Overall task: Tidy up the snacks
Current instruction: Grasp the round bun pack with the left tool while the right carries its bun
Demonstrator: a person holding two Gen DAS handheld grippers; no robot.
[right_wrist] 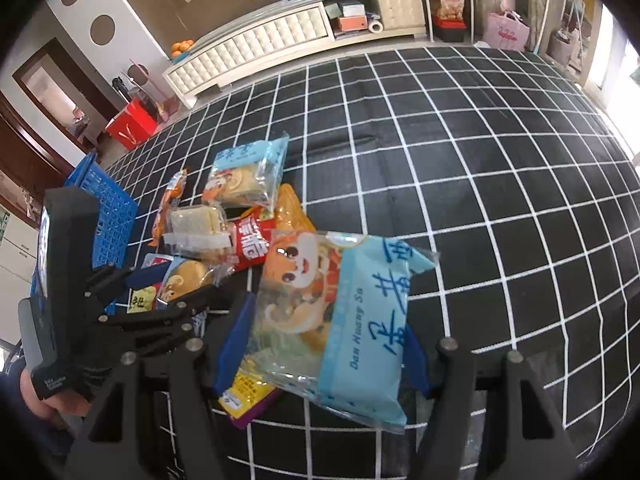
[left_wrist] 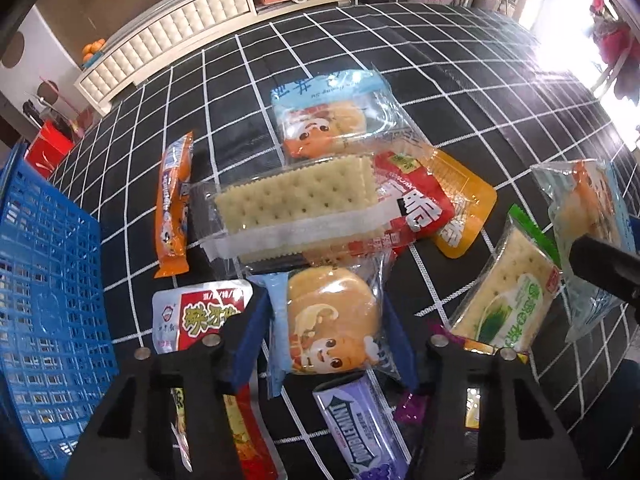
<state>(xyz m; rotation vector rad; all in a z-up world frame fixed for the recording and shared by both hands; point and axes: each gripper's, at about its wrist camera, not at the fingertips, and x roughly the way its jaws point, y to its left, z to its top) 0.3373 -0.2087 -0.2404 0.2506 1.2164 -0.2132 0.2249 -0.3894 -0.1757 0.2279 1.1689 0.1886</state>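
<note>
A heap of snack packets lies on the black grid cloth (left_wrist: 360, 52). My left gripper (left_wrist: 328, 340) has its blue pads pressed on both sides of a bun packet (left_wrist: 332, 316) with a cartoon face, which rests on the cloth. My right gripper (right_wrist: 326, 356) is shut on a light-blue bun packet (right_wrist: 340, 316), held above the cloth at the right of the heap. In the left wrist view that packet (left_wrist: 588, 216) shows at the right edge. A blue basket (left_wrist: 48, 280) stands on the left.
The heap holds a cracker packet (left_wrist: 296, 204), a red packet (left_wrist: 416, 208), a yellow packet (left_wrist: 464, 216), an orange sausage stick (left_wrist: 174, 208), another blue bun packet (left_wrist: 332, 116), a green cracker packet (left_wrist: 508, 300) and purple gum (left_wrist: 360, 436). A white cabinet (right_wrist: 260, 48) stands behind.
</note>
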